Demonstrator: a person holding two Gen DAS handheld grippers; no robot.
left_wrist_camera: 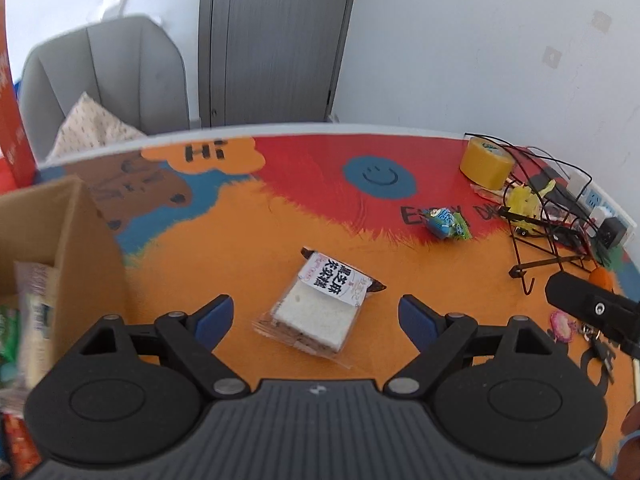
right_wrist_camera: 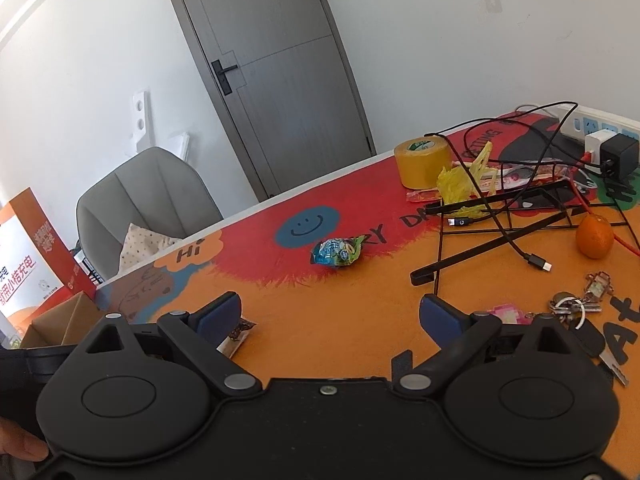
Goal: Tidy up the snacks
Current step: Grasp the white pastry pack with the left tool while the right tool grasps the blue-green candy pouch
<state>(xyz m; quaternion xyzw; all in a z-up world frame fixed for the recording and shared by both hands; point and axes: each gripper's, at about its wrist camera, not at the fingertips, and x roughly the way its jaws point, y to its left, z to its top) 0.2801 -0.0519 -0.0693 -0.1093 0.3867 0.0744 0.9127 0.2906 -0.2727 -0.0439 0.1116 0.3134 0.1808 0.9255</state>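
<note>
On the glossy printed table mat [left_wrist_camera: 328, 216] of orange, red and blue, a square sandwich in clear crinkled plastic wrap with a white printed label [left_wrist_camera: 320, 304] is laid flat, its soft white bread visible through the film. It is framed between the blue pads of the left gripper [left_wrist_camera: 316, 314], whose matte black jaws are held wide apart with nothing pressed between them. To the left, an open brown corrugated cardboard box [left_wrist_camera: 68, 216] is seen, with blurred snack packets inside. Farther off, a small blue and green foil snack packet [left_wrist_camera: 446, 222], puffy and crimped at the ends, is set alone on the red area. The right gripper [right_wrist_camera: 330, 314] is likewise spread wide and empty, and a corner of the wrapped sandwich is glimpsed just beside its left pad. Near the far right edge, a squat cylindrical roll of yellow tape [right_wrist_camera: 422, 162] is stood beside a thin black wire rack [right_wrist_camera: 500, 216], crumpled yellow plastic [right_wrist_camera: 460, 180], looping black cables [right_wrist_camera: 516, 248] and a round orange fruit [right_wrist_camera: 595, 236]; a metal bunch of keys [right_wrist_camera: 576, 306] is spread nearby.
</note>
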